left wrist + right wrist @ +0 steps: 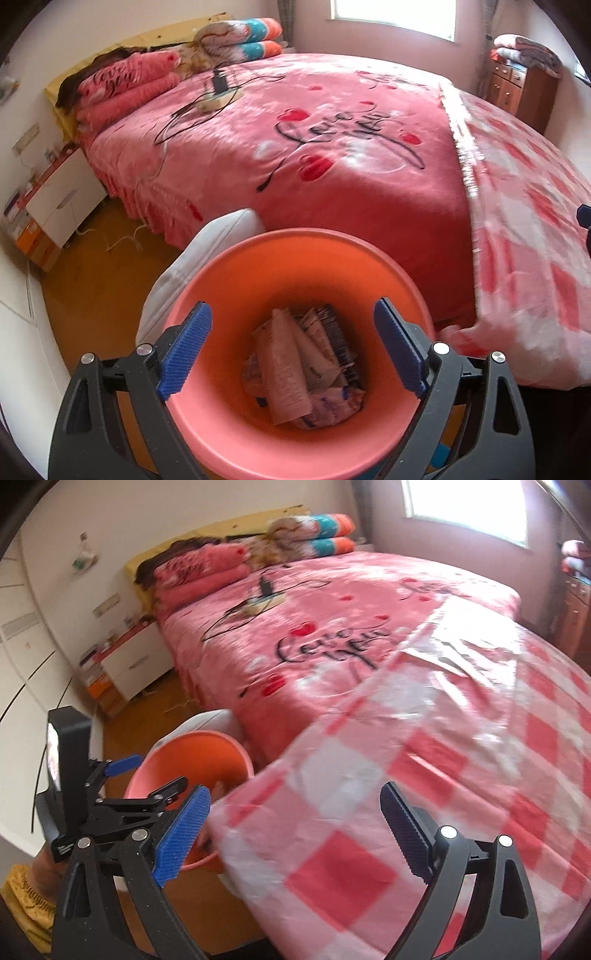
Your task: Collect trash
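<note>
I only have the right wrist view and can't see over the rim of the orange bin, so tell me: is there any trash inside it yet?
Observer: Yes. The left wrist view looks straight down into the orange bin, and crumpled wrappers lie piled at its bottom.
Operator: Is the left gripper carrying anything over it?
Observer: No. The left gripper is open above the bin, with nothing between its blue pads.
</note>
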Demonstrator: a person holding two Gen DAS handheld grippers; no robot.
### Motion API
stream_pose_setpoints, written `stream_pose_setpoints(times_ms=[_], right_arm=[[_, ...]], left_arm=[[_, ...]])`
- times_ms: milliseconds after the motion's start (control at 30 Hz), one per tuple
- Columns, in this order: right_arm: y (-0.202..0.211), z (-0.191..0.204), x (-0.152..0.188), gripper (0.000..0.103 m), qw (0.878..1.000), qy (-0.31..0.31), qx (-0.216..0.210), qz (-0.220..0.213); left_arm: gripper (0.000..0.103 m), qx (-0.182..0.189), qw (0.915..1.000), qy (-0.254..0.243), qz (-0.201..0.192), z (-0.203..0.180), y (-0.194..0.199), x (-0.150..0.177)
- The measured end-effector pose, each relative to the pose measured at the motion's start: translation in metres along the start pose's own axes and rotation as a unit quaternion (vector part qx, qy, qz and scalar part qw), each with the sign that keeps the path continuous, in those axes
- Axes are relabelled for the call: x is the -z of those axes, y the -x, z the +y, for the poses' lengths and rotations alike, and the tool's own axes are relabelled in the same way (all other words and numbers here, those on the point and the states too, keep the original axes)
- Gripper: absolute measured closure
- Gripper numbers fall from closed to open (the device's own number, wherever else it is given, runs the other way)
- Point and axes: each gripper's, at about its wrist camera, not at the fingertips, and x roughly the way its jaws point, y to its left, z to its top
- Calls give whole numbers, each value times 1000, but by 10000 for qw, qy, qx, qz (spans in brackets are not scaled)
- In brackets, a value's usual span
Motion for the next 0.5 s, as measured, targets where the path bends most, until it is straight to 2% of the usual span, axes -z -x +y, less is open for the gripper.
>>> stream_pose_setpoints(times_ms=[500], right_arm=[[55, -53, 23, 8, 9957, -454, 648, -479]], left_arm=[[13, 607, 9961, -355, -535, -70, 33, -39]])
